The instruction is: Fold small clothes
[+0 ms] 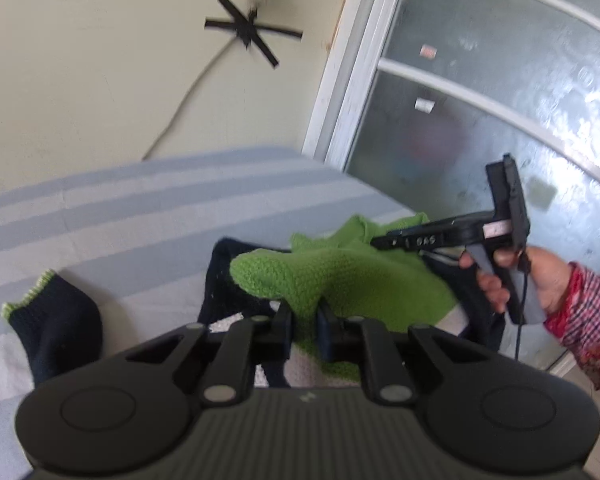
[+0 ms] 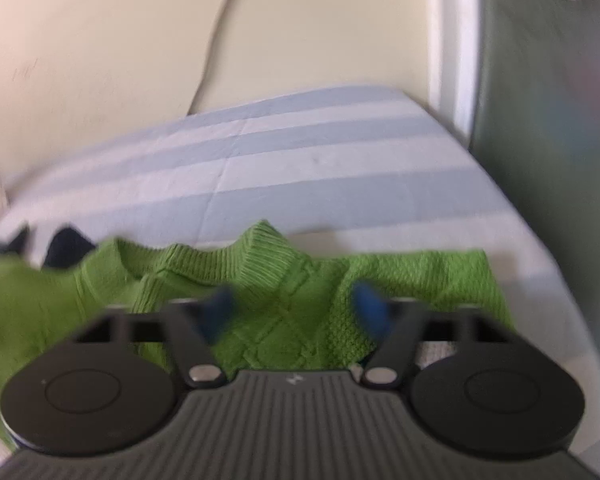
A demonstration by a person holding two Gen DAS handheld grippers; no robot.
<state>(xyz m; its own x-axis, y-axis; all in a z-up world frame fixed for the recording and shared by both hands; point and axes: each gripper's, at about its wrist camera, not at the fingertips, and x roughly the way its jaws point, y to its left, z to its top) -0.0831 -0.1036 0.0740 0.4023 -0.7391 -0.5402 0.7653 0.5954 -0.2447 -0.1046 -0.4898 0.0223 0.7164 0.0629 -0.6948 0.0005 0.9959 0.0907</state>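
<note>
Your left gripper (image 1: 305,322) pinches the green knit sweater (image 1: 332,276) at lower centre. Your right gripper (image 2: 296,312) gapes above it, gripping nothing

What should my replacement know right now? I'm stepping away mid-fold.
Left tool: shut on a fold of the green knitted sweater.
Right tool: jaws apart over the sweater's collar, gripping nothing.
Sweater lies rumpled on the striped bedsheet; a navy sleeve with a green cuff trails out to the left tool's left.
Done: no finished fold visible.
Left: grip with the right tool, fold.
</note>
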